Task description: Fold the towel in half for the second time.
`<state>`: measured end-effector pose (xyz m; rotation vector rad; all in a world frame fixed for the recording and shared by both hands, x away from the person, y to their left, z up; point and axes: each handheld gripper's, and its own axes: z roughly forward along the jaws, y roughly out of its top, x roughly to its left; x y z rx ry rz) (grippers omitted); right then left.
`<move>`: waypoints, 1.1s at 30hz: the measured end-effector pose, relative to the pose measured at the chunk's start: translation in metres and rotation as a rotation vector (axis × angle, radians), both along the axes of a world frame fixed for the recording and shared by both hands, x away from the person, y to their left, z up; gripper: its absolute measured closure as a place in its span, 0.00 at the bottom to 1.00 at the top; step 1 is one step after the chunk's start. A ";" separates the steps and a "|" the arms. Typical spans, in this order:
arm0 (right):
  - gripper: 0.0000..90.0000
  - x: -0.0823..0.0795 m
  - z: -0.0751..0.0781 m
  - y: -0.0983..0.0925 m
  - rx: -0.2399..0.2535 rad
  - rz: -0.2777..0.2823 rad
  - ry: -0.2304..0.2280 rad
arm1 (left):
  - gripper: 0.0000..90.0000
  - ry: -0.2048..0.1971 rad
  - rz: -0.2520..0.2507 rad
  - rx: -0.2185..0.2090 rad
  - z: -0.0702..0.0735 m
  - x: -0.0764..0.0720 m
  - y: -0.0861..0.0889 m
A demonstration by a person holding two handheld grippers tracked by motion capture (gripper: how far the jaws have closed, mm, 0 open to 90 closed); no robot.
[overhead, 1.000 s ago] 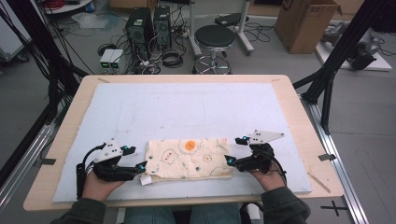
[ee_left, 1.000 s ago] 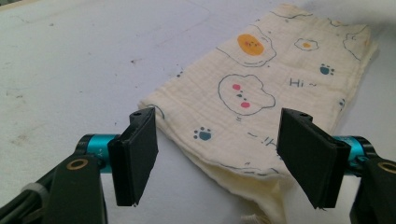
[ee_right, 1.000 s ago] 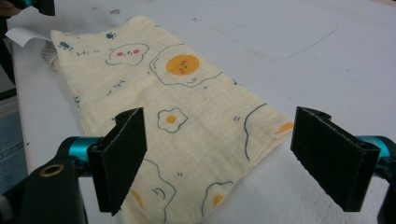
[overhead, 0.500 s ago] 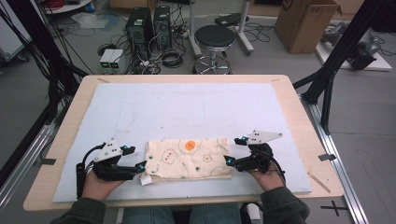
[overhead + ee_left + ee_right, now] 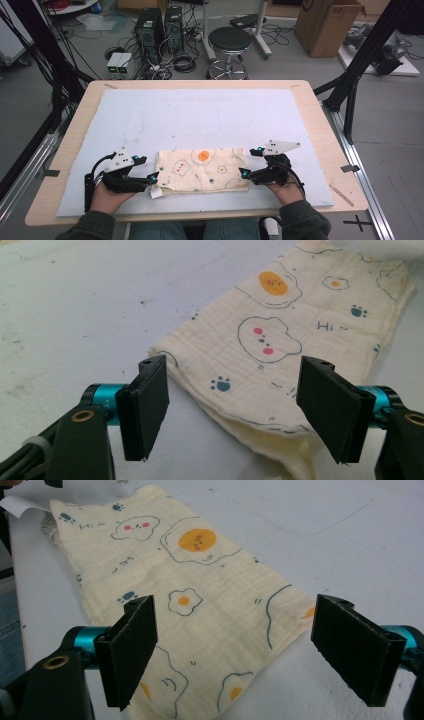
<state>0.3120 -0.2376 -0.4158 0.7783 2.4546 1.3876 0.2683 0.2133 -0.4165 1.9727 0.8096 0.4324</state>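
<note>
Two grippers sit almost where they were a second ago; I see hardly any change, and the cloth (image 5: pixel 202 169) lies in the same spot, folded flat on the white mat (image 5: pixel 200 115) near my edge of the tabletop (image 5: pixel 320 120).

My left gripper (image 5: pixel 151 179) rests just beside the cloth's left end. Its fingers (image 5: pixel 145 407) are wide apart and hold nothing. In the left gripper view the near corner of the cloth lies between them, low down, and I cannot tell if the fingers touch it. A small white tag (image 5: pixel 156 193) sticks out by that corner.

My right gripper (image 5: pixel 245 172) rests at the cloth's right end. Its fingers (image 5: pixel 127 650) are wide apart too, with nothing held. In the right gripper view the cloth's end lies between them, under the left one more than the right.

The cloth is pale yellow with fried eggs, little paws and an orange circle (image 5: pixel 203 156) drawn on it.

Behind the tabletop, on the floor, stand a black stool (image 5: pixel 230 40), computer boxes (image 5: pixel 160 25) with tangled cables, and a cardboard box (image 5: pixel 330 22). Nothing lies between the grippers and the cloth.
</note>
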 end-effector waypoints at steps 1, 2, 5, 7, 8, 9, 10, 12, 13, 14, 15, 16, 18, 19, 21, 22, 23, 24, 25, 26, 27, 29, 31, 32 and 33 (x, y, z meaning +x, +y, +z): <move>0.20 0.001 0.000 0.000 0.000 -0.002 -0.002 | 0.33 0.001 0.001 -0.006 0.000 0.000 -0.001; 0.20 0.001 0.000 0.000 0.000 -0.003 0.002 | 0.33 0.000 0.000 -0.004 0.000 0.001 -0.001; 0.20 0.002 0.000 -0.001 -0.006 -0.007 0.005 | 0.33 0.002 0.001 -0.010 0.001 0.003 -0.002; 0.21 0.004 0.000 -0.002 -0.001 -0.010 0.006 | 0.33 0.005 0.010 -0.011 0.000 0.004 -0.003; 0.21 0.006 0.000 -0.002 0.002 -0.015 0.013 | 0.33 0.006 0.012 -0.012 0.001 0.006 -0.003; 0.21 0.008 0.000 -0.003 0.004 -0.018 0.011 | 0.33 0.006 0.013 -0.014 0.001 0.008 -0.003; 0.21 0.010 0.001 -0.004 0.008 -0.023 0.019 | 0.34 0.013 0.021 -0.024 0.002 0.010 -0.003; 0.21 0.018 0.001 -0.005 0.012 -0.032 0.033 | 0.35 0.015 0.029 -0.037 0.003 0.015 -0.003; 0.21 0.020 0.001 -0.005 0.013 -0.036 0.037 | 0.35 0.020 0.029 -0.040 0.004 0.018 -0.003; 0.22 0.024 0.001 -0.006 0.020 -0.038 0.046 | 0.36 0.024 0.035 -0.046 0.004 0.021 -0.003; 0.22 0.027 0.001 -0.007 0.022 -0.043 0.054 | 0.38 0.029 0.037 -0.051 0.004 0.023 -0.003; 0.23 0.030 0.001 -0.007 0.022 -0.047 0.061 | 0.39 0.039 0.036 -0.049 0.004 0.026 -0.004; 0.24 0.037 0.002 -0.008 0.020 -0.053 0.070 | 0.40 0.047 0.040 -0.039 0.005 0.032 -0.005; 0.26 0.040 0.002 -0.008 0.016 -0.055 0.066 | 0.41 0.048 0.039 -0.041 0.005 0.035 -0.005; 0.27 0.048 0.004 -0.006 0.009 -0.052 0.080 | 0.44 0.059 0.040 -0.038 0.005 0.042 -0.007; 0.28 0.051 0.005 -0.005 0.004 -0.054 0.077 | 0.46 0.059 0.040 -0.036 0.005 0.045 -0.008; 0.30 0.054 0.006 -0.005 0.003 -0.053 0.075 | 0.47 0.060 0.041 -0.037 0.005 0.048 -0.009; 0.31 0.057 0.007 -0.004 0.006 -0.054 0.092 | 0.48 0.063 0.046 -0.038 0.004 0.051 -0.010; 0.32 0.061 0.007 -0.003 0.001 -0.051 0.089 | 0.49 0.069 0.050 -0.034 0.003 0.055 -0.011; 0.35 0.064 0.009 -0.002 -0.004 -0.053 0.104 | 0.50 0.082 0.051 -0.019 0.003 0.059 -0.012; 0.38 0.068 0.010 0.000 -0.008 -0.044 0.114 | 0.50 0.087 0.050 -0.009 0.003 0.062 -0.013; 0.41 0.073 0.012 0.002 -0.018 -0.041 0.118 | 0.51 0.092 0.048 -0.005 0.003 0.068 -0.014; 0.45 0.078 0.012 0.004 -0.025 -0.041 0.129 | 0.52 0.091 0.048 -0.012 0.003 0.072 -0.016; 0.48 0.080 0.012 0.005 -0.027 -0.040 0.136 | 0.53 0.095 0.049 -0.018 0.002 0.073 -0.016; 0.51 0.082 0.011 0.006 -0.026 -0.037 0.143 | 0.53 0.101 0.053 -0.025 0.001 0.075 -0.016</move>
